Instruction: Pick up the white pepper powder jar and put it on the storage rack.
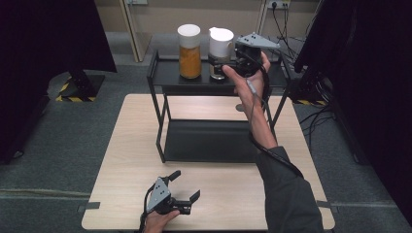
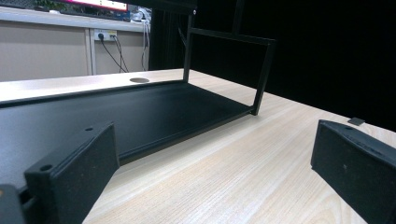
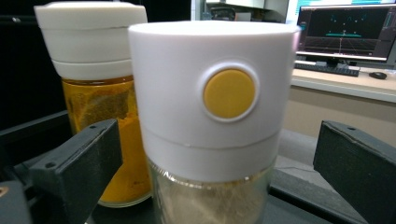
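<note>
A wooden table (image 1: 131, 160) carries a black rack (image 1: 167, 73) with two levels. The lower shelf (image 2: 140, 109) lies flat on the table and nothing stands on it. On the upper shelf two jars stand side by side, close together. The orange jar (image 1: 190, 51) is on the left in the high view, with a white lid and orange powder inside. The pale jar (image 1: 219, 48) is on the right; its white lid has a round yellow button (image 3: 229, 93) and the glass under it holds a pale beige powder.

The right gripper (image 1: 232, 62) is raised to the upper shelf, at the pale jar. Its jaws are wide, one on each side of the jar, and they do not touch it. The left gripper (image 1: 185, 190) rests low over the near part of the table, in front of the rack. Its jaws are also wide, with nothing between them.
</note>
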`<move>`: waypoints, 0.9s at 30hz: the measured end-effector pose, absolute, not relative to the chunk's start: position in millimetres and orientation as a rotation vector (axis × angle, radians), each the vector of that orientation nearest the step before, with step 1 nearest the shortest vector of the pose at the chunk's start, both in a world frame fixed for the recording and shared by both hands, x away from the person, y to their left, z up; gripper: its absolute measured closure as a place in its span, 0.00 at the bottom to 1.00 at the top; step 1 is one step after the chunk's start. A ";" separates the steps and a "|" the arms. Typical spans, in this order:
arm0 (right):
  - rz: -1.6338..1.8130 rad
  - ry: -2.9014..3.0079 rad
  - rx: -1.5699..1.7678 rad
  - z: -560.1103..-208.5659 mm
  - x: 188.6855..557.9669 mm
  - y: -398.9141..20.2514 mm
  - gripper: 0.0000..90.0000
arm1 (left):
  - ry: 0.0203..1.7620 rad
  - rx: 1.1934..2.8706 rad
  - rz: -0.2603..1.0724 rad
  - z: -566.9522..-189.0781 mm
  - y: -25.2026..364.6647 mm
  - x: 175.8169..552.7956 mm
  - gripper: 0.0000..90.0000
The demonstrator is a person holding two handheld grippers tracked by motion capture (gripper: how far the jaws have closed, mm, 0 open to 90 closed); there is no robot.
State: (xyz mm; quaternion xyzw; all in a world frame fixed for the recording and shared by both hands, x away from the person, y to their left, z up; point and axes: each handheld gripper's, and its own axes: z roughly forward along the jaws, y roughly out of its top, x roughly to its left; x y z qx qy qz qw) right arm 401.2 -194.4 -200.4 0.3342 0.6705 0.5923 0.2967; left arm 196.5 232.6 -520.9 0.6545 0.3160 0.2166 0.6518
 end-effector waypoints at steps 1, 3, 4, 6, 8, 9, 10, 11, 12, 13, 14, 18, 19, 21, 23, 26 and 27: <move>1.579 1.781 0.888 -201.4 399.9 -195.8 0.01 | 0.717 1.487 0.492 -520.9 232.6 196.5 0.00; 1.586 1.788 0.877 -202.9 398.1 -199.4 0.01 | 0.717 1.489 0.492 -521.0 232.4 196.5 0.00; 1.592 1.790 0.876 -203.5 396.7 -201.1 0.01 | 0.717 1.489 0.491 -521.0 232.4 196.6 0.00; 1.611 1.783 0.872 -205.0 393.1 -204.4 0.00 | 0.716 1.490 0.490 -521.0 232.3 196.7 0.00; 1.612 1.782 0.860 -204.9 389.3 -206.3 0.01 | 0.717 1.491 0.491 -521.1 232.3 196.7 0.00; 1.605 1.784 0.849 -204.6 386.4 -207.3 0.00 | 0.717 1.491 0.492 -521.0 232.3 196.7 0.00; 1.607 1.784 0.839 -205.0 384.4 -208.6 0.00 | 0.717 1.491 0.493 -521.0 232.3 196.6 0.00; 1.611 1.783 0.837 -205.4 382.1 -209.8 0.01 | 0.718 1.489 0.491 -521.1 232.2 196.5 0.00; 1.618 1.781 0.833 -206.3 380.1 -211.5 0.01 | 0.719 1.489 0.491 -521.1 232.2 196.5 0.00; 1.624 1.781 0.830 -207.0 378.3 -213.2 0.00 | 0.718 1.489 0.492 -521.1 232.2 196.4 0.00; 1.626 1.781 0.826 -207.8 376.4 -214.7 0.00 | 0.718 1.489 0.492 -521.1 232.2 196.4 0.00; 1.650 1.787 0.800 -214.1 370.2 -223.2 0.01 | 0.715 1.484 0.494 -521.5 232.2 196.2 0.00; 1.669 1.782 0.795 -216.7 368.9 -226.0 0.00 | 0.716 1.484 0.494 -521.4 232.2 196.2 0.00; 1.688 1.785 0.771 -220.4 365.9 -230.8 0.00 | 0.716 1.486 0.495 -521.4 232.2 196.1 0.00; 1.686 1.791 0.755 -222.4 361.9 -232.9 0.00 | 0.716 1.483 0.494 -521.7 231.9 196.1 0.00; 1.693 1.804 0.726 -226.4 356.2 -236.8 0.00 | 0.717 1.485 0.492 -521.6 232.1 196.2 0.00; 1.701 1.804 0.722 -228.1 354.2 -237.9 0.00 | 0.718 1.484 0.490 -521.6 232.1 196.3 0.00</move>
